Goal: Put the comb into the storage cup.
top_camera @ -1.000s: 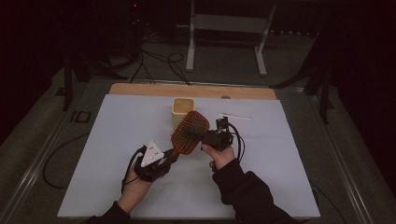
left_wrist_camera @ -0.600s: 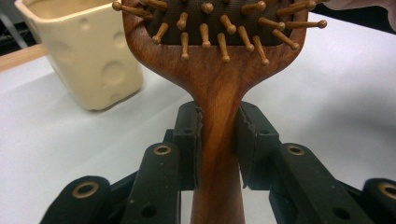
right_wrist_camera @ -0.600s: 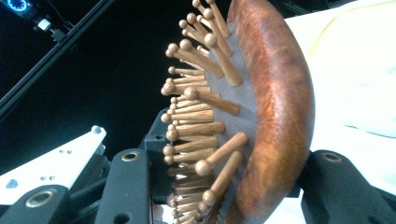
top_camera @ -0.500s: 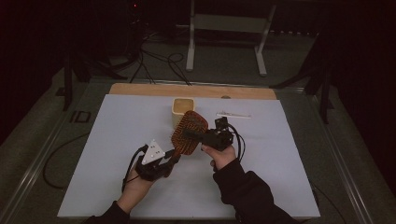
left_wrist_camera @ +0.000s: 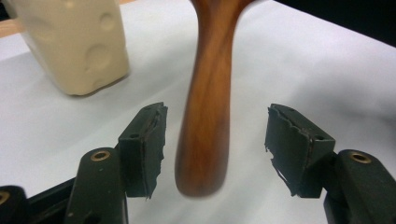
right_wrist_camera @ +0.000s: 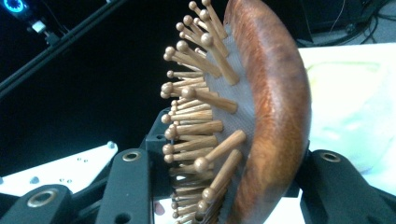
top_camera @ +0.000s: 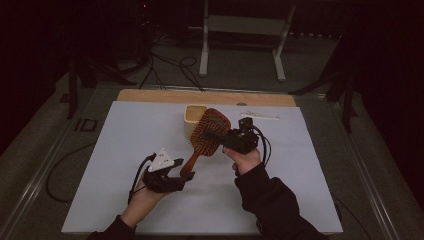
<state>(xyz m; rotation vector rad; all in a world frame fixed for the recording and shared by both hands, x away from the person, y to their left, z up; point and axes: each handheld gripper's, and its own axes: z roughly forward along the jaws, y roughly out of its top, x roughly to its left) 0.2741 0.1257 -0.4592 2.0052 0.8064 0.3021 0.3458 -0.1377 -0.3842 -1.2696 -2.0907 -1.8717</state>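
While the hairbrush (top_camera: 207,137) hangs tilted over the table (top_camera: 125,150) before the cream holder (top_camera: 192,116), the right gripper (top_camera: 212,135) clamps its head; lift slowly. The left gripper (top_camera: 182,179), jaws just opened, sits at the handle end.

Left gripper view: handle (left_wrist_camera: 208,107) stands between the pads (left_wrist_camera: 144,144), untouched; draw straight back.

Right gripper view: jaws pinch bristles (right_wrist_camera: 201,126) and wooden back.

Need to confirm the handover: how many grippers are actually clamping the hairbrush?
1: the right gripper clamps the hairbrush head; the left gripper fingers stand apart around its handle.
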